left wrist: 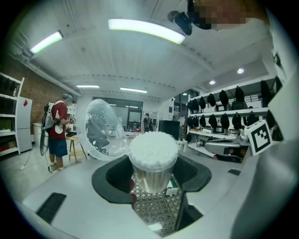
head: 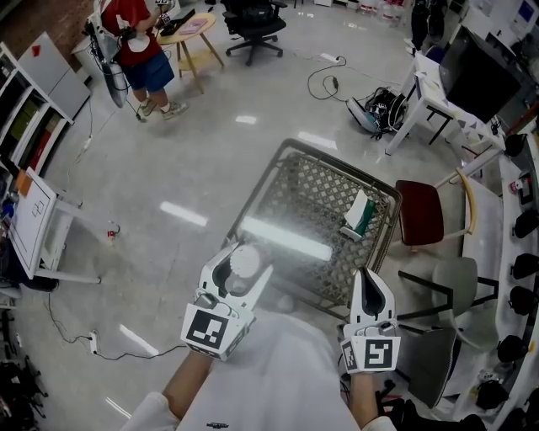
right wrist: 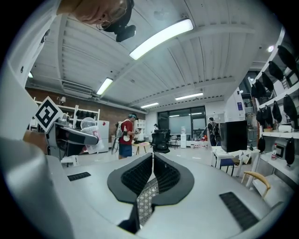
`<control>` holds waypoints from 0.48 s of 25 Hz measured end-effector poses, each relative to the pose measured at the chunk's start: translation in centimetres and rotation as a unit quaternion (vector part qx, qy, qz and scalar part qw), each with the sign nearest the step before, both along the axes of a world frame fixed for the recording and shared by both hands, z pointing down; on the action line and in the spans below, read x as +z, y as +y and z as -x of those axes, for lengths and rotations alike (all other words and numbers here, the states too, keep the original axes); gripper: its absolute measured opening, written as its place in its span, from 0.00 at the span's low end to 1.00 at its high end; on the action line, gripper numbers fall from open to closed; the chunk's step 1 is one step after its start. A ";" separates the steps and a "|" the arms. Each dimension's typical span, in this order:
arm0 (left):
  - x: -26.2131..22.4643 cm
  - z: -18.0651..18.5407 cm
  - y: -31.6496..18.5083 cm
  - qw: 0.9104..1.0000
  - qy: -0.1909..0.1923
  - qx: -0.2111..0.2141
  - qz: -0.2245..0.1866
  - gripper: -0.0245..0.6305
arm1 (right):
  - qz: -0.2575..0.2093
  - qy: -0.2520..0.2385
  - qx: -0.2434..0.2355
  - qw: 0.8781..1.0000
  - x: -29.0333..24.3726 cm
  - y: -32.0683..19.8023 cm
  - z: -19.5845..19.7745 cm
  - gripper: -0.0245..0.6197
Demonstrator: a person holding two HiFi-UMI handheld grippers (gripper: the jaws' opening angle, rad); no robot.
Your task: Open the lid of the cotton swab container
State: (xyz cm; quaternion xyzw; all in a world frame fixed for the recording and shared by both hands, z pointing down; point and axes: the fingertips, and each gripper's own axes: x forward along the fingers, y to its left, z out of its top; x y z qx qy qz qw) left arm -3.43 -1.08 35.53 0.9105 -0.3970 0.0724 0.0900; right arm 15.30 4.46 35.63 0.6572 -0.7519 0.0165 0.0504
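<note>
My left gripper (head: 242, 271) is shut on the clear cotton swab container (head: 246, 262), held up over the near edge of the metal lattice table (head: 312, 189). In the left gripper view the container (left wrist: 152, 175) stands upright between the jaws, packed with white swab heads (left wrist: 153, 149). Its clear round lid (left wrist: 100, 130) is swung open to the left, hanging by its hinge. My right gripper (head: 369, 279) hovers at the table's near right corner, shut with nothing in it. In the right gripper view (right wrist: 152, 173) its two pads meet, and the held container (right wrist: 87, 126) shows at the left.
A green and white packet (head: 358, 215) lies on the table's far right. A red chair (head: 419, 212) and a grey chair (head: 455, 286) stand to the right. Far off are a person in a red shirt (head: 139, 42), an office chair (head: 253, 25) and a whiteboard (head: 34, 223).
</note>
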 end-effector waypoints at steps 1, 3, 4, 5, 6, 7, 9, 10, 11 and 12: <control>0.0 0.0 0.1 1.000 -0.001 0.000 -0.002 0.42 | 0.000 0.000 -0.001 1.000 0.0 0.0 0.1 0.05; 0.1 -0.1 0.2 1.000 -0.001 0.001 -0.003 0.42 | 0.000 -0.001 -0.003 1.000 0.1 0.0 0.1 0.05; 0.1 -0.1 0.3 1.000 -0.001 0.001 -0.002 0.42 | 0.000 -0.002 -0.003 1.000 0.2 0.0 0.1 0.05; 0.2 0.0 0.3 1.000 -0.001 0.000 0.001 0.42 | 0.000 -0.002 -0.003 1.000 0.2 0.0 0.1 0.05; 0.2 0.0 0.4 1.000 -0.001 0.000 0.002 0.42 | 0.000 -0.002 -0.003 1.000 0.2 0.0 0.2 0.05; 0.2 0.0 0.4 1.000 -0.001 0.000 0.003 0.42 | 0.000 -0.001 -0.004 1.000 0.2 0.0 0.2 0.05; 0.2 0.1 0.6 1.000 -0.001 0.000 0.004 0.42 | -0.001 -0.001 -0.006 1.000 0.1 0.0 0.3 0.05; 0.2 0.1 0.6 1.000 -0.001 0.001 0.004 0.42 | -0.001 -0.001 -0.006 1.000 0.0 0.0 0.4 0.05; 0.2 0.1 0.7 1.000 -0.001 0.001 0.004 0.42 | -0.001 -0.001 -0.006 1.000 -0.1 0.1 0.4 0.05; 0.2 0.0 0.7 1.000 -0.002 0.002 0.004 0.42 | -0.002 -0.002 -0.006 1.000 -0.1 0.1 0.4 0.05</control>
